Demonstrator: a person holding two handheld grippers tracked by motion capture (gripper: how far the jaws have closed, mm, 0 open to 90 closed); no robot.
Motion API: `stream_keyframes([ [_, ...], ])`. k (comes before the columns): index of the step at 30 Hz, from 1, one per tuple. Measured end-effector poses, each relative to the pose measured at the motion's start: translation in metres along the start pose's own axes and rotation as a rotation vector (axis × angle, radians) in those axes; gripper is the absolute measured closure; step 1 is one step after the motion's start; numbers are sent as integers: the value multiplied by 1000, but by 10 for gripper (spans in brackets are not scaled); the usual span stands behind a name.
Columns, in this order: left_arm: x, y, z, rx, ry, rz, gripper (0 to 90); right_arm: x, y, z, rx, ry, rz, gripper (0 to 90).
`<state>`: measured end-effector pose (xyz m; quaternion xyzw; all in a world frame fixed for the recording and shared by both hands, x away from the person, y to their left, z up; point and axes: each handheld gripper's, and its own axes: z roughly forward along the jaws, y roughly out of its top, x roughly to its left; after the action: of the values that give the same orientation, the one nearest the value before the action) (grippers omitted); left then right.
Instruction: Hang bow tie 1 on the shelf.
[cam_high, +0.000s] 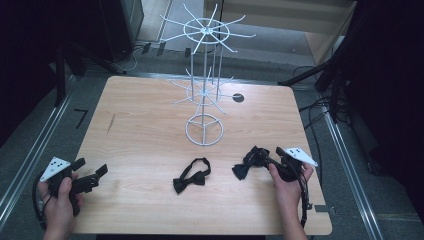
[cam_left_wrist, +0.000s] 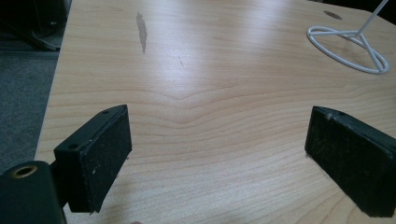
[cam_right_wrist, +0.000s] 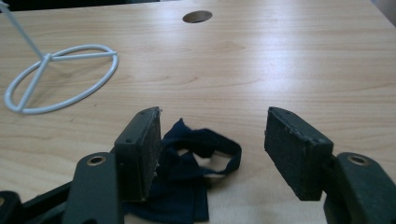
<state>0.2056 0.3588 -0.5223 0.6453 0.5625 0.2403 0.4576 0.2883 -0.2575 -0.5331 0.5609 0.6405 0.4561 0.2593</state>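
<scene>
A dark navy bow tie (cam_high: 248, 163) lies crumpled on the wooden table (cam_high: 140, 125) at the front right. My right gripper (cam_high: 267, 156) reaches over it from the right. In the right gripper view, my right gripper (cam_right_wrist: 212, 121) stands open over the navy bow tie (cam_right_wrist: 187, 158), which rests on the table by the left jaw, and the pads do not press it. A black bow tie (cam_high: 192, 175) lies flat at the front centre. At the front left, my left gripper (cam_high: 92, 166) is open. My left gripper (cam_left_wrist: 219, 116) has only bare wood between its jaws.
A white wire display rack (cam_high: 204, 90) with hook arms on two tiers stands at the table's middle on a ring base (cam_high: 204, 145); the ring base (cam_right_wrist: 46, 57) is left of the right jaws. A round cable hole (cam_high: 238, 97) sits behind it. Dark stands and cables flank the table.
</scene>
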Motion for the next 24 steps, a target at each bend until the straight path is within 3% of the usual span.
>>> stream_keyframes([
  [5,1,0,0,-7,2,-8,77,5,4,15,21,-21,-29,389],
  [10,1,0,0,-9,0,-9,77,1,6,23,25,-27,23,434],
  [17,1,0,0,-9,0,-10,77,-16,2,28,105,-44,97,516],
  [20,1,0,-1,-8,1,-9,77,-17,0,30,143,-42,100,535],
  [24,1,0,-1,-11,2,-8,77,-15,0,30,152,-39,84,548],
])
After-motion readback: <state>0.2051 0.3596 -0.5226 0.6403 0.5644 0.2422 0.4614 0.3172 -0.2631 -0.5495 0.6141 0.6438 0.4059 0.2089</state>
